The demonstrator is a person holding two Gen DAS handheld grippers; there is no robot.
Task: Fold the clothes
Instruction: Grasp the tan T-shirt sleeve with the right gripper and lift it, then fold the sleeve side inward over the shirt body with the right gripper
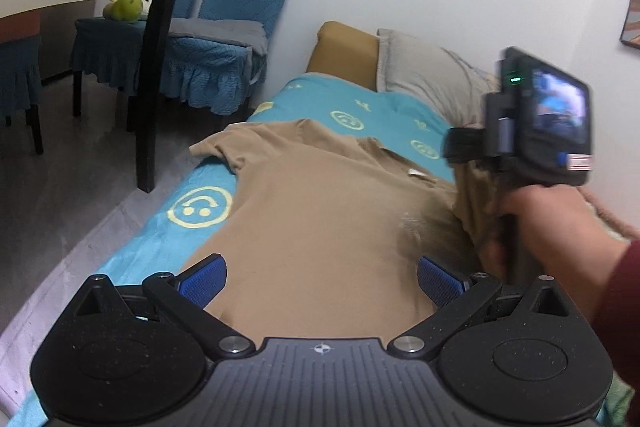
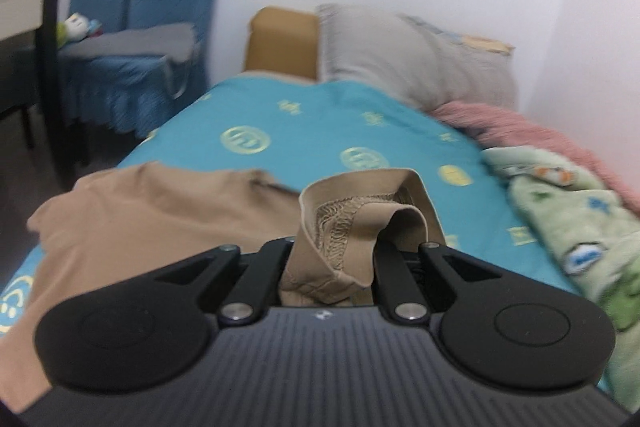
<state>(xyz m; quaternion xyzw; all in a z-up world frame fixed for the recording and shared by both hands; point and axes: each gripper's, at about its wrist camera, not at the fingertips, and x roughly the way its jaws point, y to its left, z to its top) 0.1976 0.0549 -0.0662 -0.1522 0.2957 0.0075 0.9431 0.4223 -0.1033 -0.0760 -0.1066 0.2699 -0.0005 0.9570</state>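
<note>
- Tan shirt (image 1: 320,227) lies spread on the bed (image 1: 200,211), directly beneath and ahead of the left claw (image 1: 322,281), whose jaws are released.
- Right claw (image 2: 334,259) is clenched on the shirt's sleeve (image 2: 360,211), bunched between its jaws.
- Green blanket (image 2: 568,227) lies right of that claw.

Matt tan knit shirt (image 1: 320,211) lies on a smooth printed cotton sheet (image 1: 384,111); at two o'clock, fuzzy green fleece blanket (image 2: 576,227); gripper pads (image 1: 204,277) textured blue rubber.
</note>
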